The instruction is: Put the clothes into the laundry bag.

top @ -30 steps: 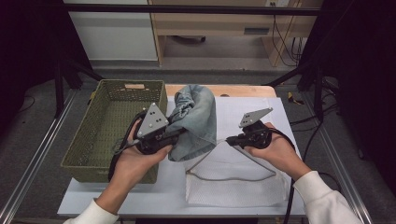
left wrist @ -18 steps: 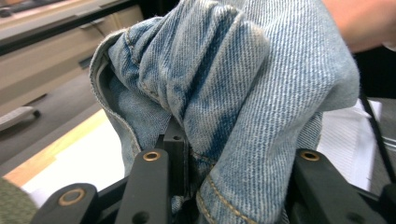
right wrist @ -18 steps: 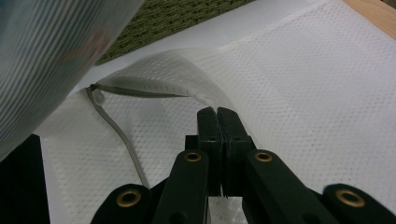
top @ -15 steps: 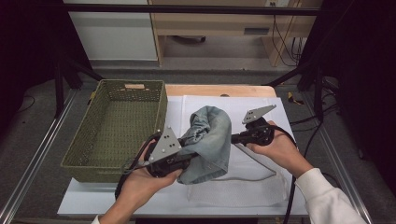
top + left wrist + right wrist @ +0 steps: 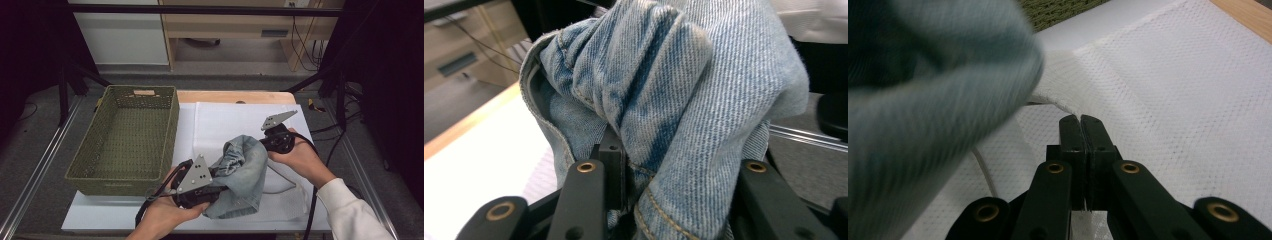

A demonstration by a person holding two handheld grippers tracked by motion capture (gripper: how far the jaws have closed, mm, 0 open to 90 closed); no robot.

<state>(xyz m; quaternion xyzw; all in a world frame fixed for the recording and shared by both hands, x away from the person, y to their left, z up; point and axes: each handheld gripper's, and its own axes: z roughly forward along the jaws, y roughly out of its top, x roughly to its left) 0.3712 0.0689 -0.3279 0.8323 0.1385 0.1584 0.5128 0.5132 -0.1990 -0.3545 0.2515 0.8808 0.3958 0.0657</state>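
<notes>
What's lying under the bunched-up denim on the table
Under the denim lies a white mesh cloth spread over the table, with a pale cord running out from beneath. How far that cord continues under the denim is covered.

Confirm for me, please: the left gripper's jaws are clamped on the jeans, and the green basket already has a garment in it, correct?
Not quite: the high view shows the basket holding nothing. The rest is right: the left gripper is clamped on the jeans, as the left gripper view shows.

Grey floor (image 5: 45,165), wooden shelving (image 5: 235,22) behind table.
</notes>
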